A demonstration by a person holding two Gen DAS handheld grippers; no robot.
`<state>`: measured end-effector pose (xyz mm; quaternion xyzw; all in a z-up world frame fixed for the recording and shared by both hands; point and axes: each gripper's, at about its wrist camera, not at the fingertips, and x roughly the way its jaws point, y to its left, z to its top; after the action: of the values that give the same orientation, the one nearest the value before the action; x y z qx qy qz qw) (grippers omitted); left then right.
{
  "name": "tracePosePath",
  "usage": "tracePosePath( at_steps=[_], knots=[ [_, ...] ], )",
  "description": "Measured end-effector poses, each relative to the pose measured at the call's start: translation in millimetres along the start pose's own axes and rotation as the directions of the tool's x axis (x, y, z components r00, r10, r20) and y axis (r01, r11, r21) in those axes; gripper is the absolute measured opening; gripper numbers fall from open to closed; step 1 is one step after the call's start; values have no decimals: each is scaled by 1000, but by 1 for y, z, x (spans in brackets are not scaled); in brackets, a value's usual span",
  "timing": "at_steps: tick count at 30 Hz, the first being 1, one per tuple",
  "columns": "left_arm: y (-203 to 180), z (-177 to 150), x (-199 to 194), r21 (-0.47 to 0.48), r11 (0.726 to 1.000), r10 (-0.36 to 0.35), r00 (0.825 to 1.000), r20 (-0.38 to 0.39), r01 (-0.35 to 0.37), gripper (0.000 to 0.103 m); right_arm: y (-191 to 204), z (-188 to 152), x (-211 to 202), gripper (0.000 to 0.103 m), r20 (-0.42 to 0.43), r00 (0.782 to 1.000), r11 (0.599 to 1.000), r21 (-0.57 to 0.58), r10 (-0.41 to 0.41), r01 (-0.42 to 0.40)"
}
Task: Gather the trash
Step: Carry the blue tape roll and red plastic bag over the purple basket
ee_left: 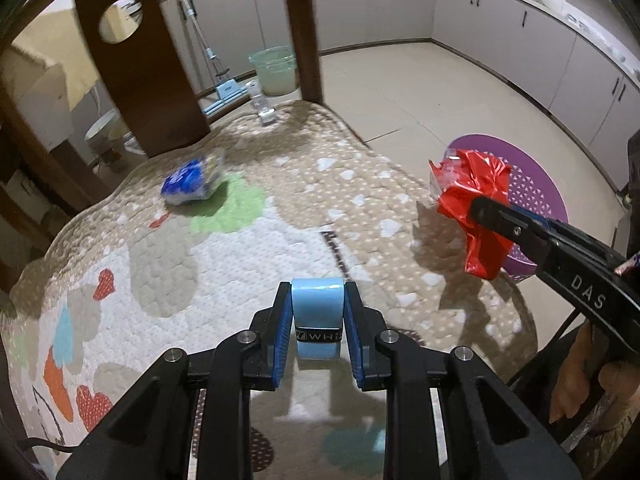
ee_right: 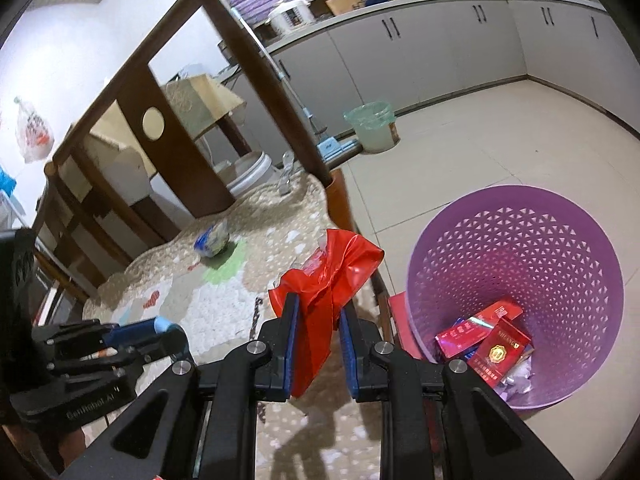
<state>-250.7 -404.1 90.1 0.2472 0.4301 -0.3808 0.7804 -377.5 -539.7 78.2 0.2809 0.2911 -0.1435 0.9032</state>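
Note:
My left gripper [ee_left: 317, 304] is shut on a light blue roll [ee_left: 317, 312] with a black band, held above the patterned cover [ee_left: 200, 280]. My right gripper [ee_right: 317, 308] is shut on a crumpled red plastic wrapper [ee_right: 328, 280], also seen as the red wrapper [ee_left: 472, 200] at the right of the left wrist view. A purple perforated basket [ee_right: 520, 240] stands on the floor to the right, with red cartons [ee_right: 496, 344] inside. A crumpled blue and white packet [ee_left: 192, 184] lies on the cover, the same packet [ee_right: 212, 240] far from both grippers.
Dark wooden posts [ee_left: 300, 28] and a panel with a round hole [ee_left: 132, 60] rise behind the cover. A mop [ee_left: 224, 92], a green-lined bin [ee_right: 372, 126] and a small clear bottle [ee_left: 264, 108] stand by grey cabinets [ee_right: 440, 40]. The floor is tiled [ee_left: 440, 88].

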Motion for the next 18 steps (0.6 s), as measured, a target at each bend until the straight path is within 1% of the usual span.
tracePosePath(
  at_steps=[10, 18],
  knots=[
    [-37, 12, 4, 60, 998, -1, 1000, -4, 2, 24, -36, 6, -15, 20, 43, 999, 997, 81, -17, 14],
    [-57, 21, 3, 93, 996, -4, 1000, -2, 4, 24, -51, 8, -22, 20, 57, 998, 993, 119, -15, 8]
  ],
)
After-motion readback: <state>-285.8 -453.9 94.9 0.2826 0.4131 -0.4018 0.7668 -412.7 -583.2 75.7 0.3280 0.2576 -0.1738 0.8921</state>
